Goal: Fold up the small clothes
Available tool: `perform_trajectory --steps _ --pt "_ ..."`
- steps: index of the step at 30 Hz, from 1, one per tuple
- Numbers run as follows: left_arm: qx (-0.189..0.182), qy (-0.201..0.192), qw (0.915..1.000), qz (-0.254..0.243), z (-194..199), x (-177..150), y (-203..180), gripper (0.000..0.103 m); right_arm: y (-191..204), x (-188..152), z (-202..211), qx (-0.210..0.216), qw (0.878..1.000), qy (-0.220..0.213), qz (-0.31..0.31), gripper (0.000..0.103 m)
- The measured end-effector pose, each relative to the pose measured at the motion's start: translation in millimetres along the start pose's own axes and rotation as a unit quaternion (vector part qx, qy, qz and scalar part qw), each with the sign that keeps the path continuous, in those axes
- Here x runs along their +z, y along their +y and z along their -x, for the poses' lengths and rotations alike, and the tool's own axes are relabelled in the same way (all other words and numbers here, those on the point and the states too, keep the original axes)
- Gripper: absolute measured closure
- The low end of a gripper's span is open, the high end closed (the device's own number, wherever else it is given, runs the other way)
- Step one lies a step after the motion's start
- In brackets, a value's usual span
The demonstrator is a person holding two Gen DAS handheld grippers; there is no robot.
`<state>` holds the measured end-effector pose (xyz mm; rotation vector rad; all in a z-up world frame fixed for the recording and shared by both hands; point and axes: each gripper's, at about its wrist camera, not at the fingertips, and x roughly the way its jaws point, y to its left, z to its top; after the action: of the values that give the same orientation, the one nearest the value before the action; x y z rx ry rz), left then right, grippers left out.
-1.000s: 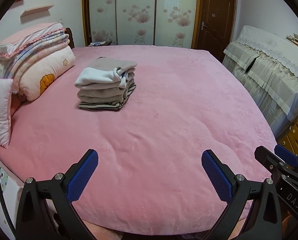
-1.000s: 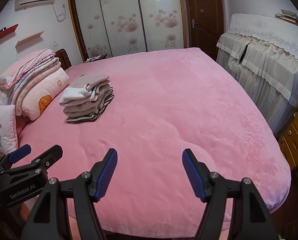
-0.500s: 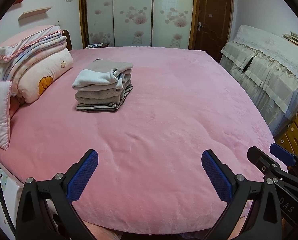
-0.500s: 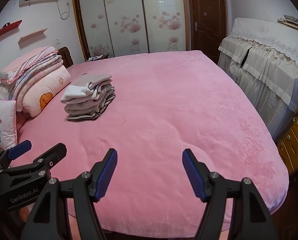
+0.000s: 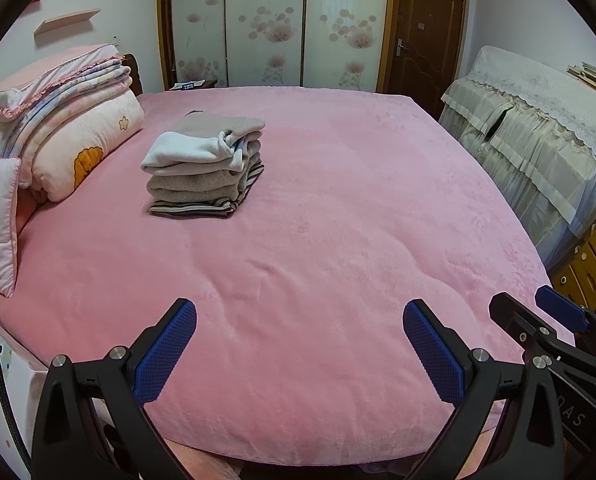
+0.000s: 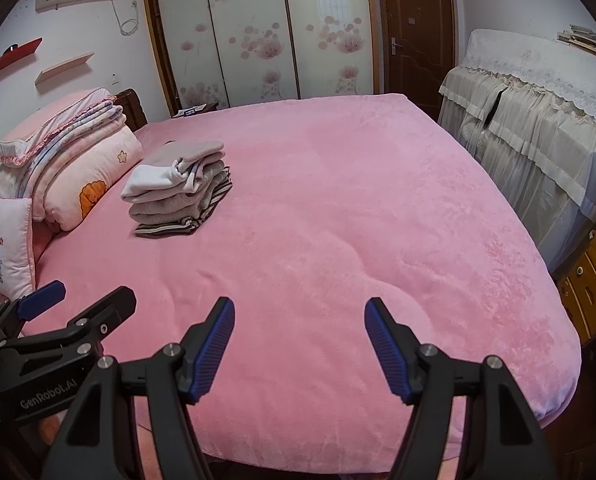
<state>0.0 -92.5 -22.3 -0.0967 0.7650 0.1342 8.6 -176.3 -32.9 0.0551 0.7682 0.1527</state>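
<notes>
A stack of folded small clothes [image 5: 204, 168], grey, white and striped, sits on the pink bed [image 5: 338, 220] toward the far left; it also shows in the right wrist view [image 6: 178, 188]. My left gripper [image 5: 300, 316] is open and empty above the bed's near edge. My right gripper [image 6: 300, 312] is open and empty too, beside the left one. The right gripper shows at the right edge of the left wrist view [image 5: 538, 316], and the left gripper shows at the left edge of the right wrist view [image 6: 76, 296].
Folded quilts and pillows [image 5: 58, 136] lie at the bed's left end. A cloth-covered cabinet [image 5: 538, 132] stands to the right, wooden drawers [image 5: 590, 256] beside it. A wardrobe [image 5: 274, 24] and a door [image 5: 426, 32] are behind the bed.
Both views have drifted slightly; the stack of clothes sits a little lower and nearer the centre. Both grippers stay open and empty.
</notes>
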Motion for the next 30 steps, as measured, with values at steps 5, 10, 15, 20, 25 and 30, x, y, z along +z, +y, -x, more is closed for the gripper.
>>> perform_trajectory --steps 5,10,15,20,25,30 --pt "0.000 0.002 1.0000 0.001 -0.1 -0.5 0.2 0.000 0.2 0.7 -0.4 0.000 1.000 0.000 0.000 0.035" --pt "0.000 0.002 1.0000 0.001 0.0 -0.1 0.2 0.000 0.2 0.4 -0.8 -0.001 1.000 0.000 0.001 0.035" --pt "0.000 0.003 1.0000 0.001 -0.7 0.3 0.4 0.000 0.1 0.7 -0.9 0.000 1.000 0.001 0.001 0.035" --pt "0.000 0.005 1.0000 0.002 -0.5 0.9 0.5 0.000 0.4 0.7 -0.7 -0.001 1.000 0.000 0.001 0.035" --pt "0.000 0.005 1.0000 0.002 -0.4 0.6 0.9 0.000 0.3 1.0 -0.7 -0.001 1.000 0.001 0.001 0.035" --pt "0.000 0.006 1.0000 0.002 -0.8 0.9 1.1 0.000 0.3 0.6 -0.9 -0.001 1.000 0.002 0.002 0.035"
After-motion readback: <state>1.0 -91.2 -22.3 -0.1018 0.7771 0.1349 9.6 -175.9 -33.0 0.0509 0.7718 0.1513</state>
